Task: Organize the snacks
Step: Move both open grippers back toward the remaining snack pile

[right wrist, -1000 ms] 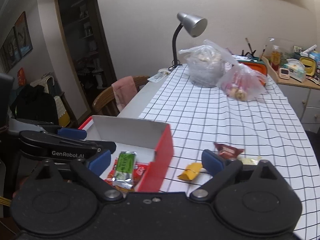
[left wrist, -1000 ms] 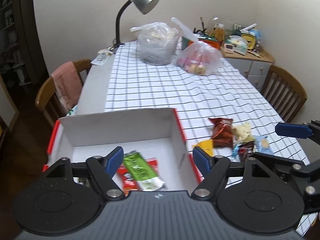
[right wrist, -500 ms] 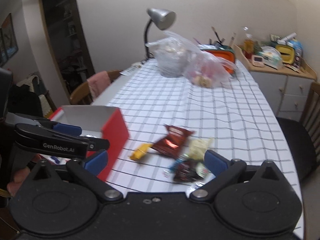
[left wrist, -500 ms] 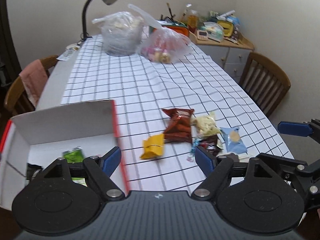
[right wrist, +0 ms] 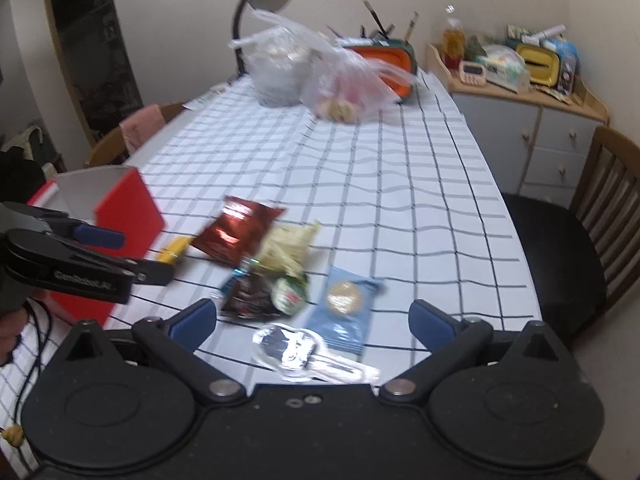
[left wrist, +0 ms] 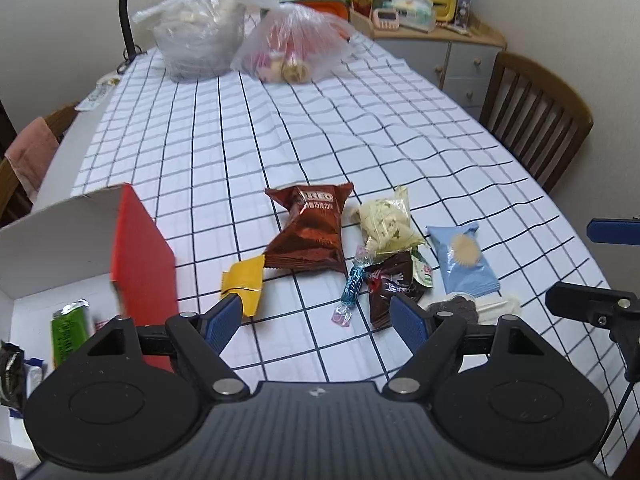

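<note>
Loose snacks lie on the checked tablecloth: a brown Oreo packet (left wrist: 310,232), a yellow packet (left wrist: 242,282), a cream packet (left wrist: 386,222), a dark chocolate packet (left wrist: 390,286), a blue twist candy (left wrist: 352,288), a light blue biscuit packet (left wrist: 464,258) and a clear-wrapped silver item (right wrist: 296,350). The red and white box (left wrist: 140,256) at the left holds a green packet (left wrist: 68,330). My left gripper (left wrist: 318,320) hovers open over the candy and chocolate packet. My right gripper (right wrist: 312,318) is open above the silver item and the biscuit packet (right wrist: 344,306). Nothing is held.
Two filled plastic bags (left wrist: 248,40) and a desk lamp (right wrist: 256,4) stand at the table's far end. Wooden chairs (left wrist: 534,120) flank the table; one at the left carries a pink cloth (left wrist: 30,152). A cluttered cabinet (right wrist: 520,92) stands at the back right.
Both grippers swung right, from over the box to over the loose snacks, and sank closer to the table. The right gripper's jaws widened a little.
</note>
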Available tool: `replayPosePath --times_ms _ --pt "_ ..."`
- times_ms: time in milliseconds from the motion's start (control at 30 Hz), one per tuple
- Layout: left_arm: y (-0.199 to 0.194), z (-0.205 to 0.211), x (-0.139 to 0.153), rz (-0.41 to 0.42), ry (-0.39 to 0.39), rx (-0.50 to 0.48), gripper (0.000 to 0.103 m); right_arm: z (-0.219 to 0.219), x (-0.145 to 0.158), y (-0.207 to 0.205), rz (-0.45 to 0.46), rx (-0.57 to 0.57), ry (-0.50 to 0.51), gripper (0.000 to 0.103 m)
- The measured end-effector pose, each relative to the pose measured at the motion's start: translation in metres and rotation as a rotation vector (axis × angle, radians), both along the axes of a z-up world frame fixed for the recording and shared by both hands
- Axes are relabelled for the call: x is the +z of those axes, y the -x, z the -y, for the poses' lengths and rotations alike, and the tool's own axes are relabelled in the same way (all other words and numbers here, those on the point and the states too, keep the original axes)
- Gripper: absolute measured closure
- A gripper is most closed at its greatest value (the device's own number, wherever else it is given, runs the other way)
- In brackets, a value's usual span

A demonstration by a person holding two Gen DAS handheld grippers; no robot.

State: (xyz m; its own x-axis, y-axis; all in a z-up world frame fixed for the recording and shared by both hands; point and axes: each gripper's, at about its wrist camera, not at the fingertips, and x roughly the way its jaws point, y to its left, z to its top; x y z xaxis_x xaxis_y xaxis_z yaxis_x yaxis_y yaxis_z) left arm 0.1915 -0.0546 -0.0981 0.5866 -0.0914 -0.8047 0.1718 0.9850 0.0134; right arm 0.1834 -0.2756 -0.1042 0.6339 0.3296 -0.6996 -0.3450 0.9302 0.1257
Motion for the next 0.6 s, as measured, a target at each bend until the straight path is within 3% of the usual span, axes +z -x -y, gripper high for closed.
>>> replayPosePath --times_ms 367,600 --pt "-0.037 0.019 -0.039 -0.068 -0.117 -0.011 0.022 0.007 -0.042 -0.037 -0.066 -0.009 0.043 0.002" --pt "-0.052 0.023 -0.059 -0.111 -0.146 -0.026 0.022 0.003 -0.060 -0.056 -0.104 -0.041 0.057 0.005"
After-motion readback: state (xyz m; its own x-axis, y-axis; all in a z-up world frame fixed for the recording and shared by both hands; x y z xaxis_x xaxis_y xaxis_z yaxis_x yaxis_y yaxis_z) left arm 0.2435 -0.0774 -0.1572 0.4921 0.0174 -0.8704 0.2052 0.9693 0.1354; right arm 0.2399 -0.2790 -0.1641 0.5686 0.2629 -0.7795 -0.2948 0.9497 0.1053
